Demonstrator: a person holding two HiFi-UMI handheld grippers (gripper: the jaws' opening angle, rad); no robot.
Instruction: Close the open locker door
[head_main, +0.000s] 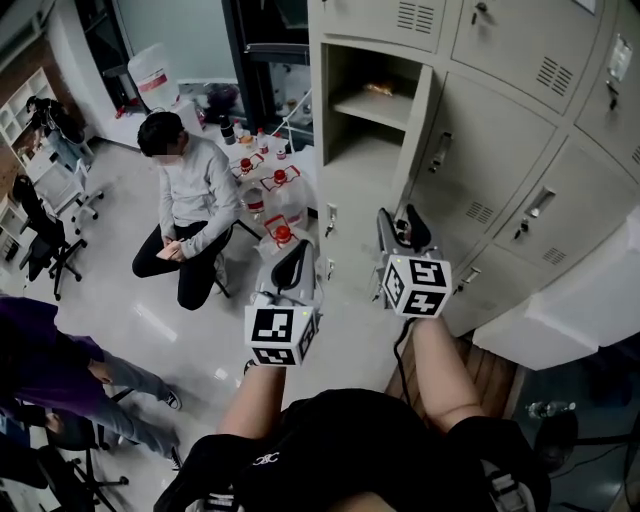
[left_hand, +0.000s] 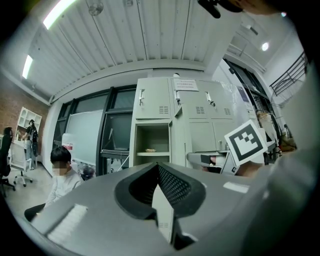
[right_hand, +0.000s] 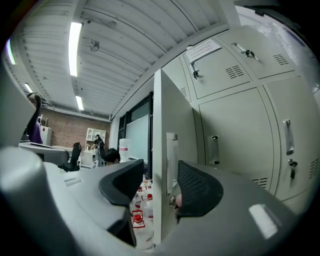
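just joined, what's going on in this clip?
A person stands at the lockers with a gripper in each hand. The right gripper is open and straddles the free edge of the open locker door; its pads are not clamped on it. The left gripper is shut, holds nothing and points toward the lockers without touching them. The door stands wide open, so closing it is not yet done.

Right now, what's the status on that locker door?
Left gripper shut, empty. Right gripper open, astride edge of pale grey metal locker door, not yet closed. Red-capped plastic bottles on floor beyond.
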